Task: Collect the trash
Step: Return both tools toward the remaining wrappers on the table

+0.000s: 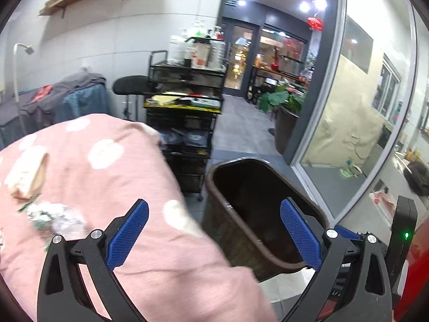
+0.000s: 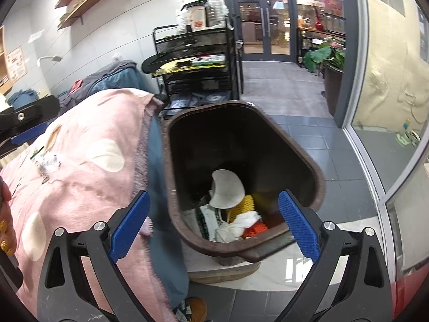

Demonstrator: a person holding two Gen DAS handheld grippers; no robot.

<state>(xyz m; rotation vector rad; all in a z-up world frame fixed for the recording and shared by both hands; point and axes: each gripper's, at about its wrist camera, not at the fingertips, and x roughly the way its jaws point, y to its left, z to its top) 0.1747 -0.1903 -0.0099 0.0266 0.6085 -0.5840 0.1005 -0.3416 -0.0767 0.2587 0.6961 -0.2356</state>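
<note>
The left gripper (image 1: 214, 230) is held wide open, nothing between its blue pads (image 1: 127, 234). Ahead of it and slightly to its right a dark brown trash bin (image 1: 214, 187) is seen, its mouth tipped toward the camera. To the gripper's left a surface draped in a pink cloth with pale dots (image 1: 107, 177) is seen, on which a crumpled foil wrapper (image 1: 51, 217) and a scrap of beige paper (image 1: 32, 177) are lying, well to the left of the left finger.

The right gripper (image 2: 214, 220) is likewise spread open and empty, and is held directly above the near rim of the trash bin (image 2: 182, 230). Inside the bin, between the two fingers, a white curved piece (image 2: 228, 187), yellow foam netting (image 2: 242, 204), orange netting (image 2: 254, 229) and crumpled white paper (image 2: 228, 230) are visible. The pink cloth (image 2: 88, 177) is seen to the left of this gripper, with the foil wrapper (image 2: 48, 163) lying on it. Beyond the bin a black wire cart (image 2: 198, 61) is standing
</note>
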